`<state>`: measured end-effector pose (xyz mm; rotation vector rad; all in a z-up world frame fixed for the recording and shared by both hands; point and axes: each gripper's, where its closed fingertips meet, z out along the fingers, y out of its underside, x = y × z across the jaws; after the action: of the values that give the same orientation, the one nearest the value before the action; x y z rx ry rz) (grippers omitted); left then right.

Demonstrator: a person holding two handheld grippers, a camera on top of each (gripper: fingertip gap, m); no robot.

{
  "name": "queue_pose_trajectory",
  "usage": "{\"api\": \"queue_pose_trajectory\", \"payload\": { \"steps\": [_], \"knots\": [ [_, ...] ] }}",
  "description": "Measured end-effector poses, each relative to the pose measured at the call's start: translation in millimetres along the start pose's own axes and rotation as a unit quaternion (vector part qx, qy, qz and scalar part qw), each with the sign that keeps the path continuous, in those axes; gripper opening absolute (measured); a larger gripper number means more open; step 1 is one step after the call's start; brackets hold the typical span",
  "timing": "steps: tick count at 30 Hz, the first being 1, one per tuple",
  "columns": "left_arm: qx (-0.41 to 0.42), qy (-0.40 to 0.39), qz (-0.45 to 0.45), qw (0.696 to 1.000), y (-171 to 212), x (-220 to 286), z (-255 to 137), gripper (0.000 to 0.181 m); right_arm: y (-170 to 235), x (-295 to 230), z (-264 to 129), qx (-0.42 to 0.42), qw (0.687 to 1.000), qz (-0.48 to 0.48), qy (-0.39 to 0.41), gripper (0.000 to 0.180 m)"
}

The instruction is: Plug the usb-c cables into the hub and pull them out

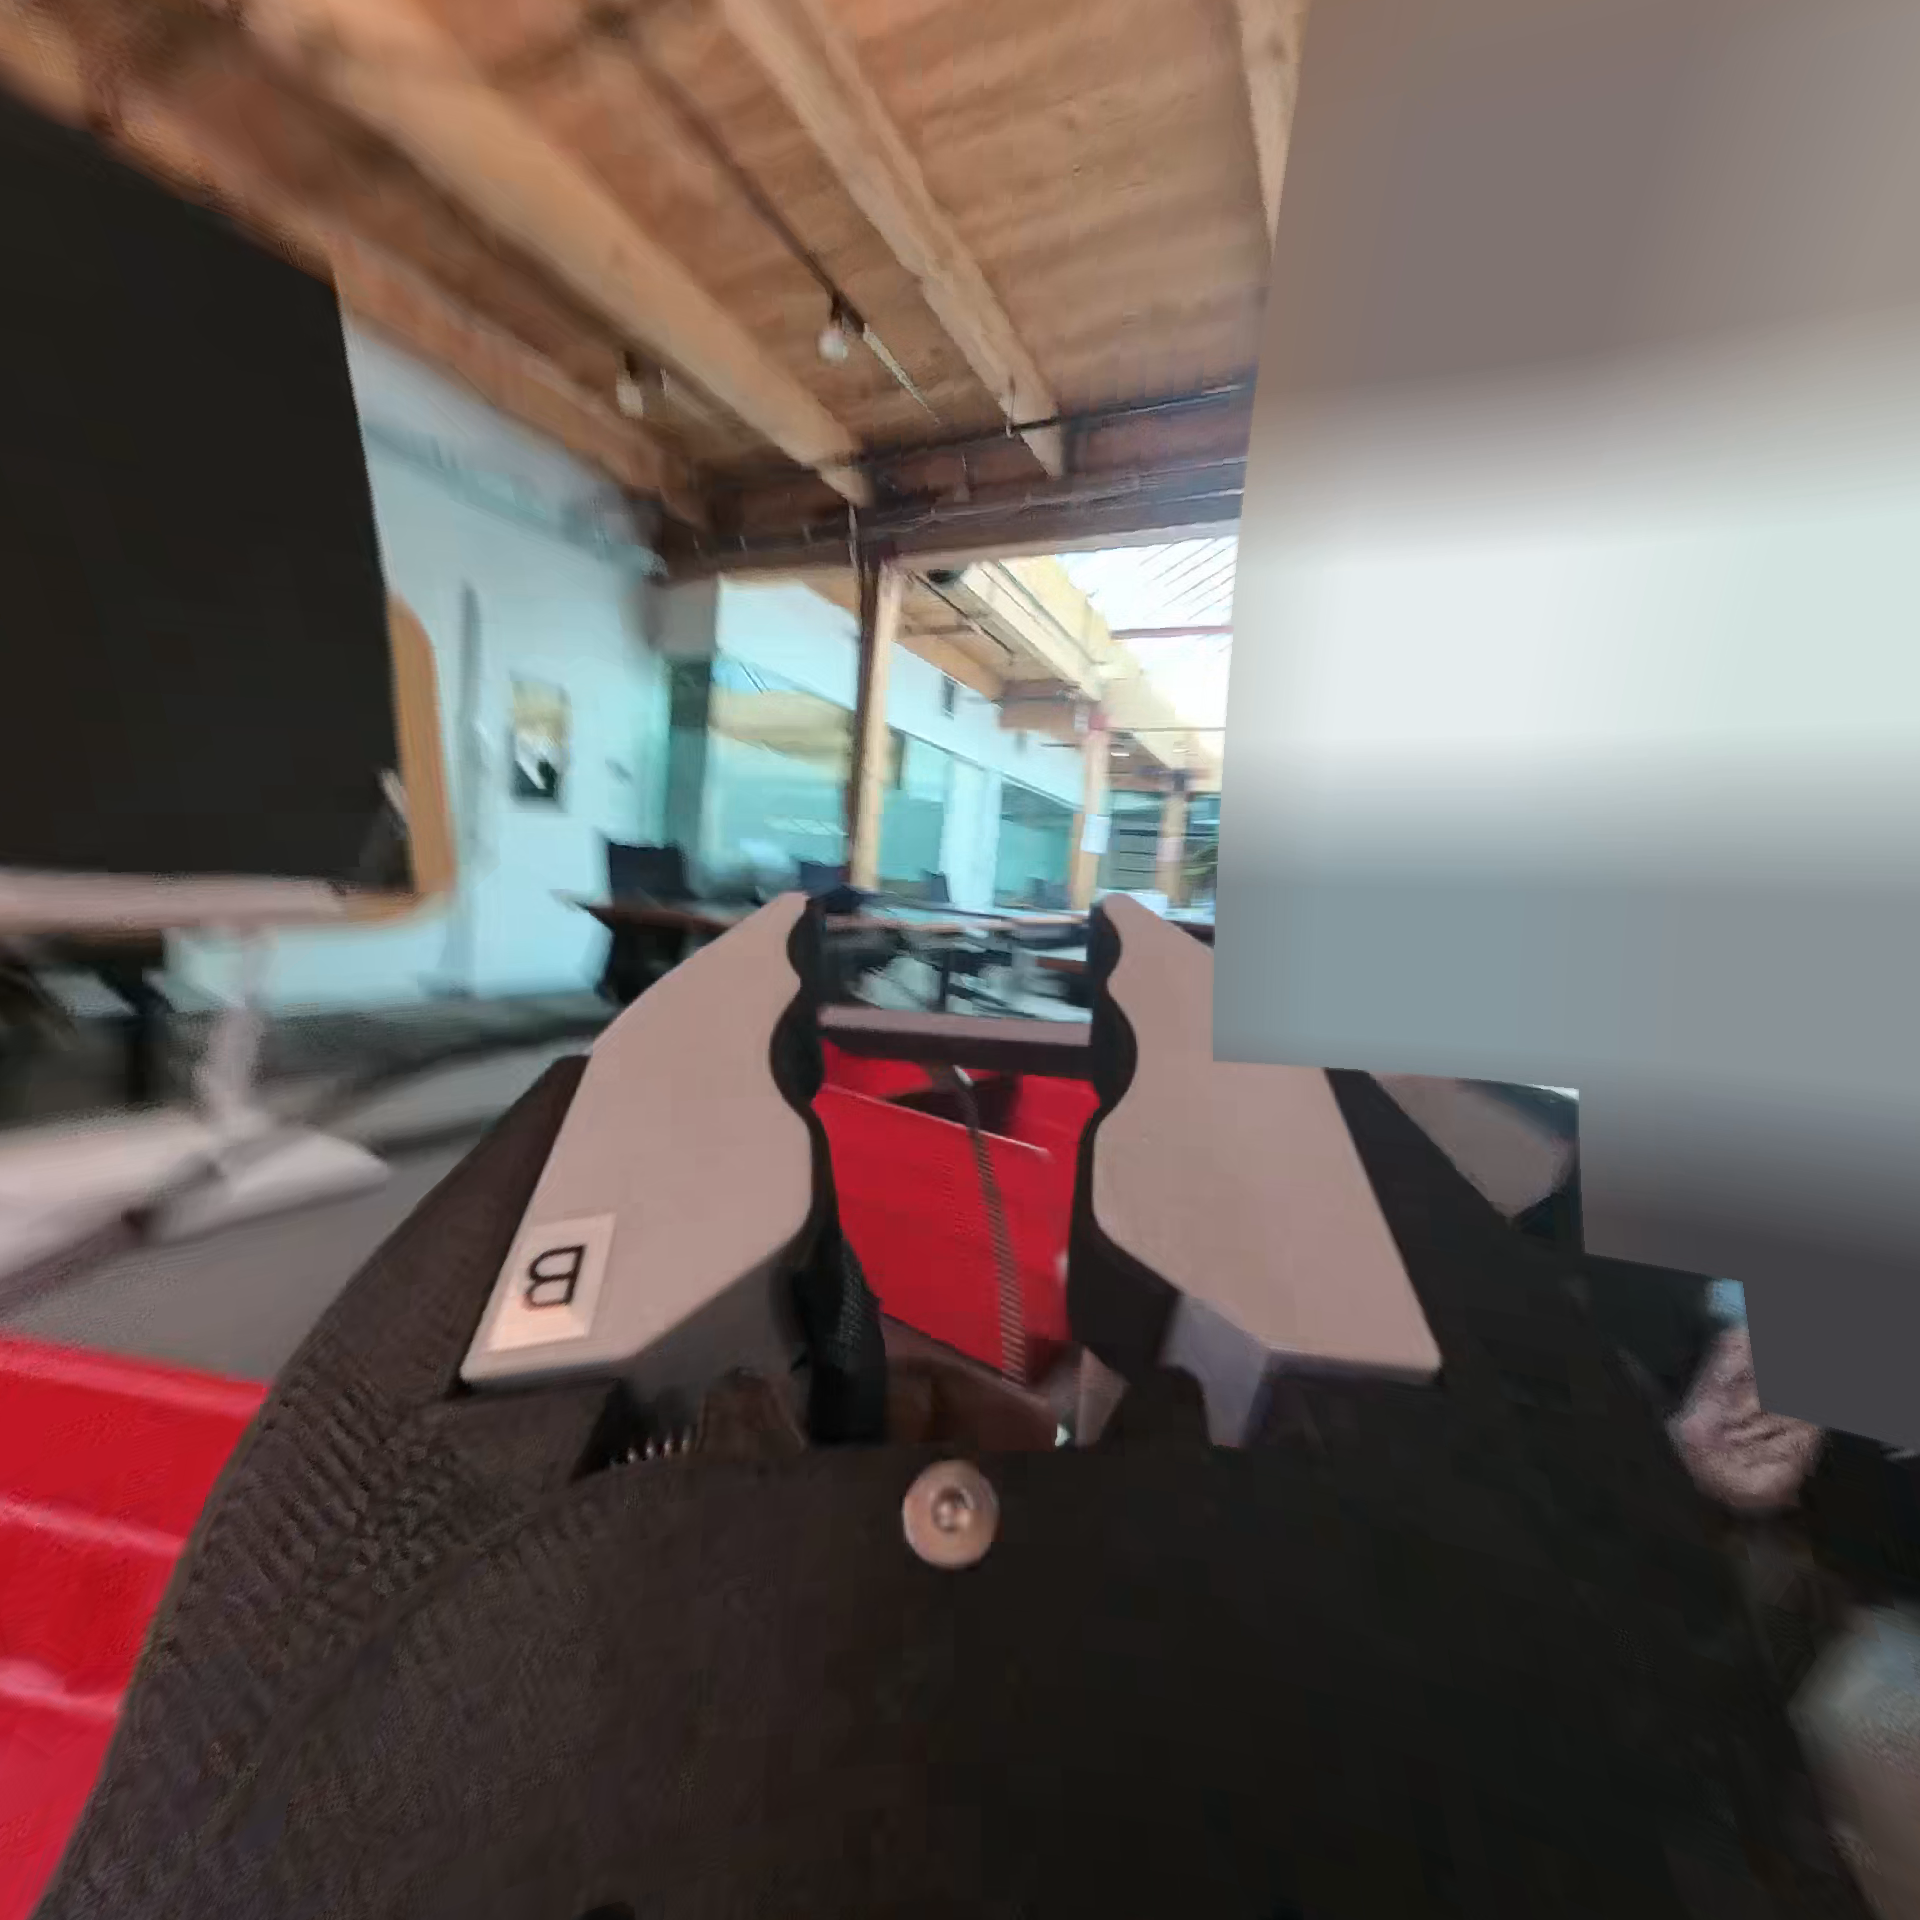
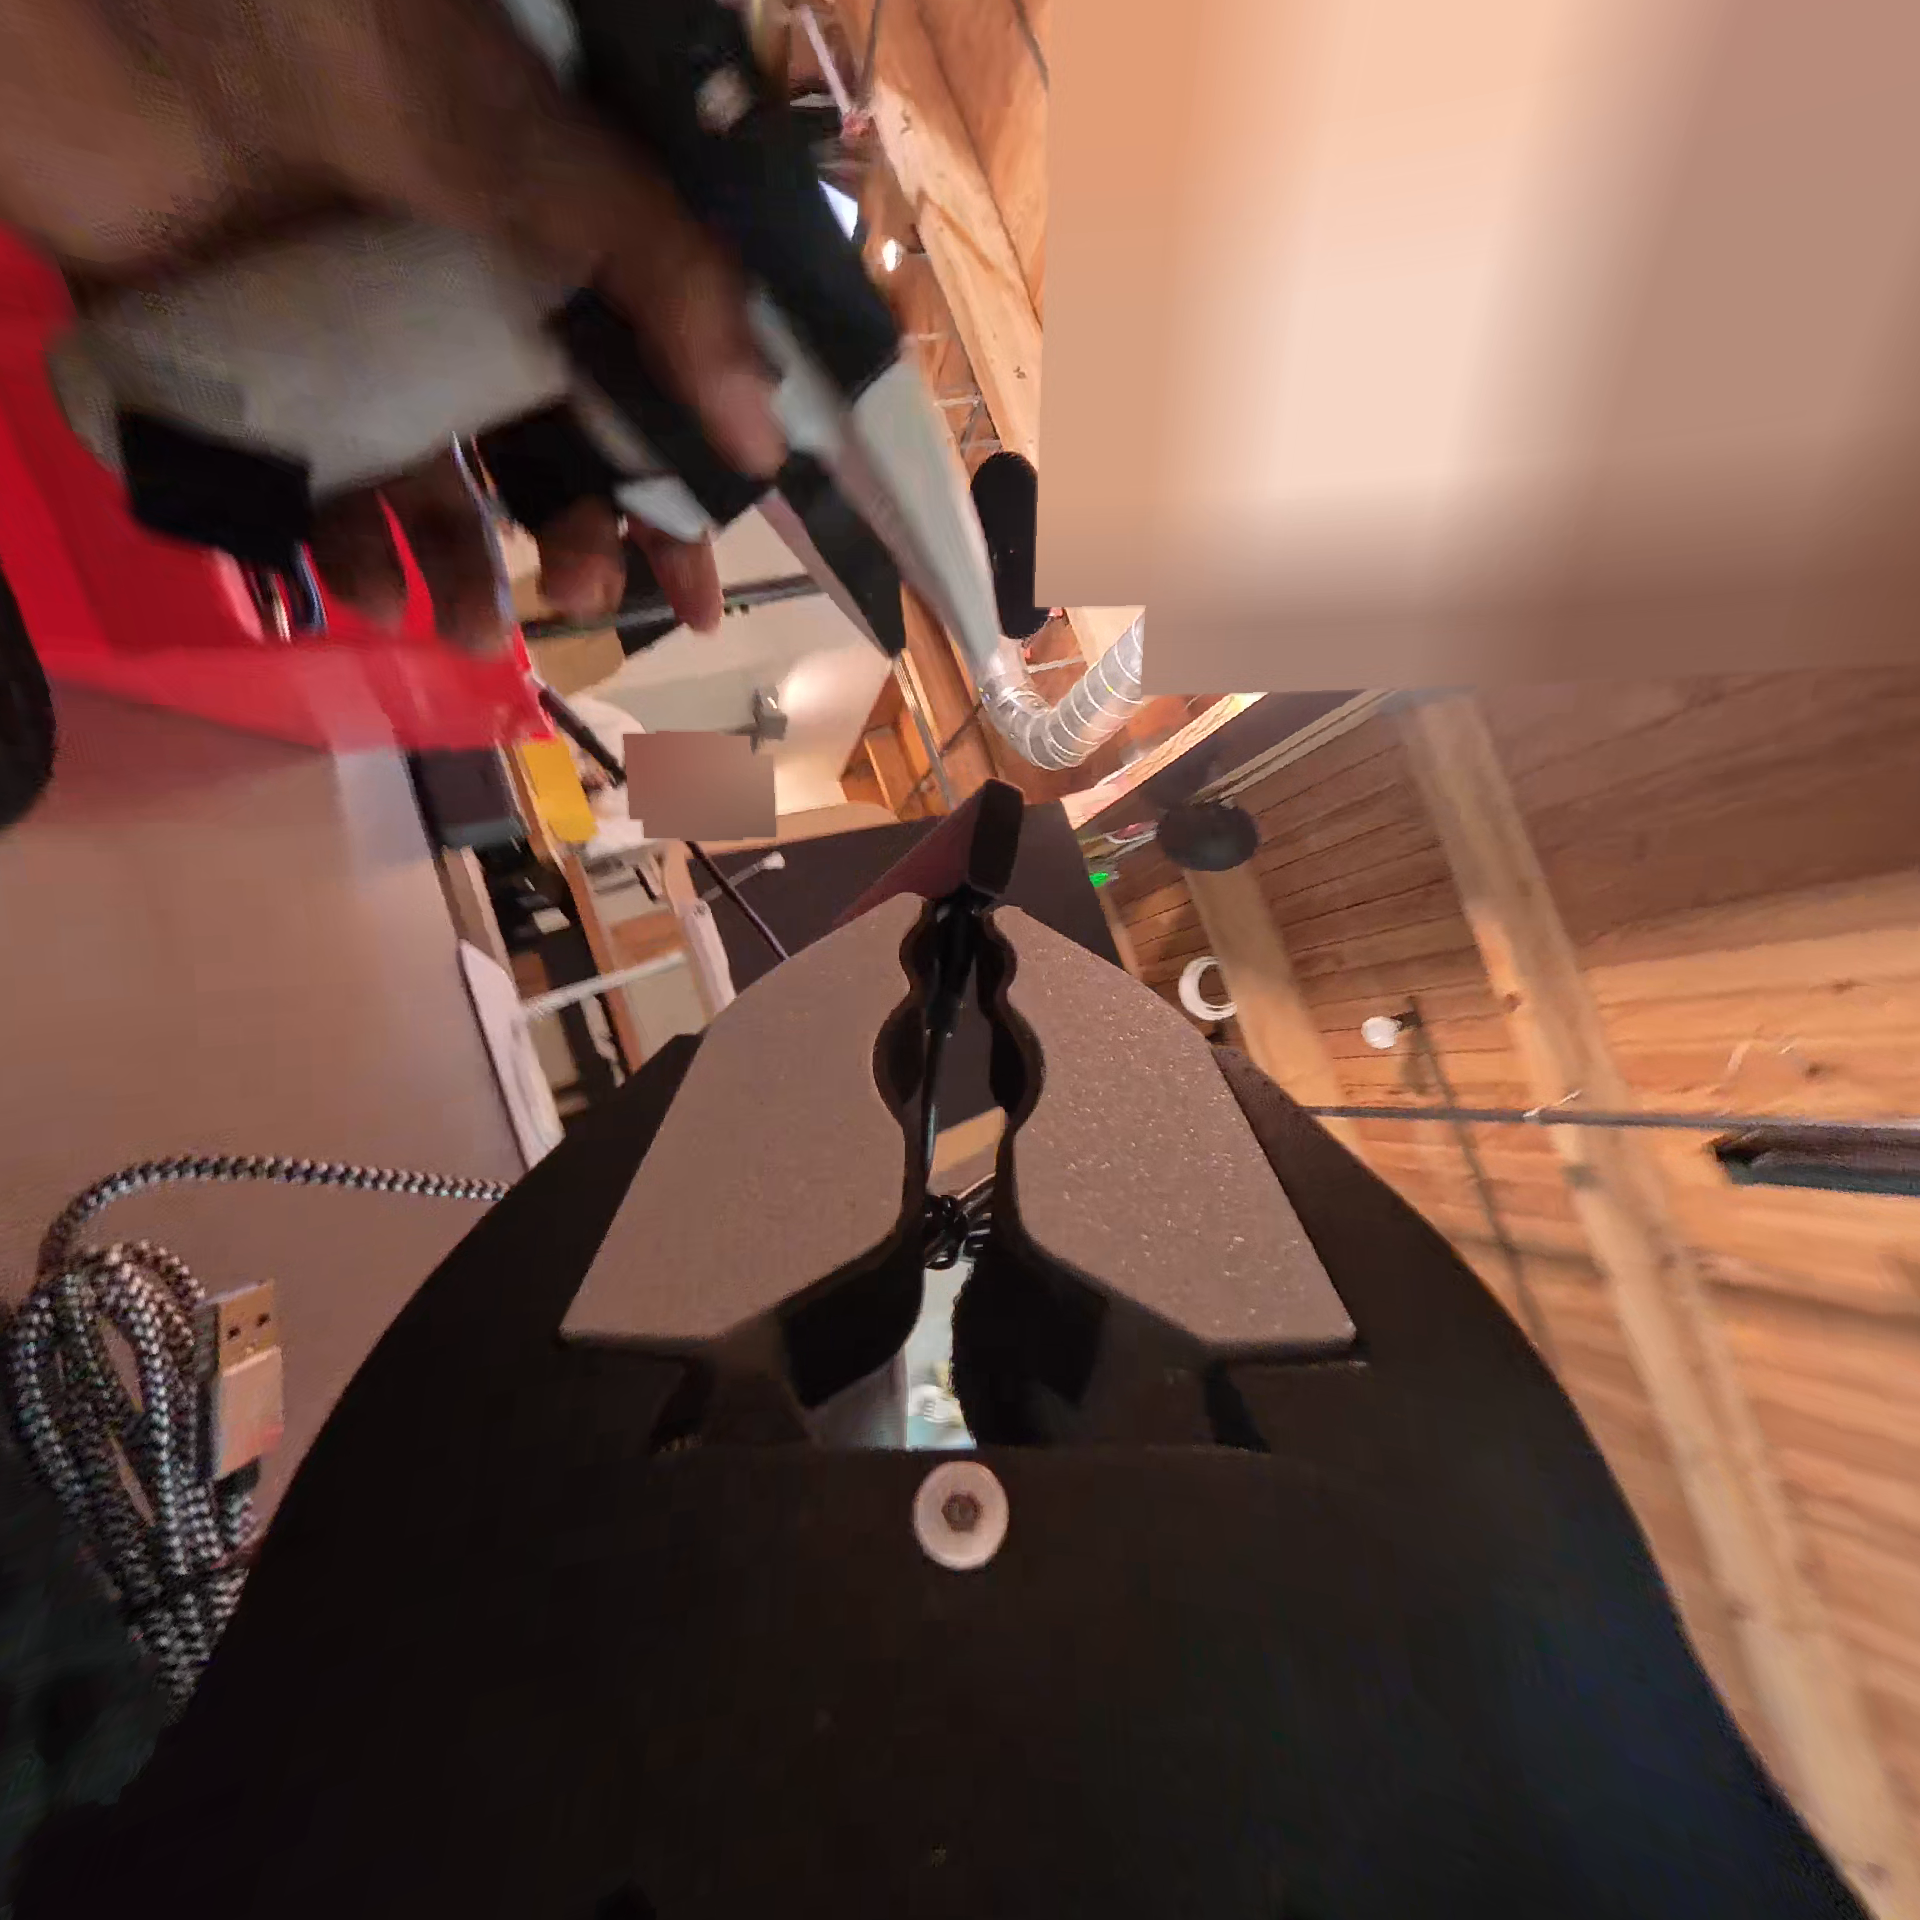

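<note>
Left tool (image 1: 951, 920): white sticker (image 1: 551, 1288) on one finger, jaws apart, empty. Right tool (image 2: 971, 914) clamped on black cable (image 2: 940, 1023). Grey worktop (image 2: 208, 987), timber ceiling (image 1: 831, 208).

Looking past my tools: an open office under a timber ceiling.

Ahead I see wooden ceiling beams (image 1: 790, 260) with two small track lights (image 1: 836, 338) hanging off them, a dark screen (image 1: 177, 520) filling my left side, and a framed picture (image 1: 540, 738) on the pale wall beyond. Desks with dark chairs (image 1: 644, 873) sit farther back, near glass partitions (image 1: 935, 800). A red bin (image 1: 94, 1538) crowds my lower left corner. On my other side the view is rolled over: plank wall (image 2: 1714, 1039), a ribbed clear hose (image 2: 1070, 696) curling near the middle, a yellow block (image 2: 556, 790) beside it, all motion-blurred.
</note>
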<state>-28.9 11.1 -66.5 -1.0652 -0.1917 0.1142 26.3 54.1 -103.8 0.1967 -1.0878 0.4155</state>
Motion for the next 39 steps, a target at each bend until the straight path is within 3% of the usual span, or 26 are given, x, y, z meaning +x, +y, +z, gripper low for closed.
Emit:
{"api": "queue_pose_trajectory", "payload": {
  "steps": [4,7,10,14,20,29,39],
  "knots": [
    [-0.134,0.055,-0.243,0.959,33,12,2,0.054,5,-18,3,-0.015,0.992,-0.120,-0.018,0.007],
    [-0.191,0.039,-0.323,0.926,62,18,6,0.050,6,-36,6,-0.016,0.985,-0.168,-0.036,0.006],
    [-0.215,0.038,-0.363,0.906,84,21,8,0.035,8,-44,7,-0.014,0.983,-0.179,-0.042,0.006],
    [-0.212,0.057,-0.361,0.906,91,27,10,0.022,7,-47,7,-0.010,0.982,-0.185,-0.047,0.006],
    [-0.212,0.074,-0.292,0.930,89,30,6,0.020,4,-47,3,-0.007,0.989,-0.145,-0.037,0.007],
    [-0.143,0.074,-0.298,0.941,77,27,8,0.020,6,-38,11,-0.033,0.993,-0.114,-0.019,0.005],
    [-0.193,0.099,-0.301,0.929,74,40,-19,0.015,-13,-36,11,0.048,0.976,-0.206,-0.052,0.006]
  ]
}}
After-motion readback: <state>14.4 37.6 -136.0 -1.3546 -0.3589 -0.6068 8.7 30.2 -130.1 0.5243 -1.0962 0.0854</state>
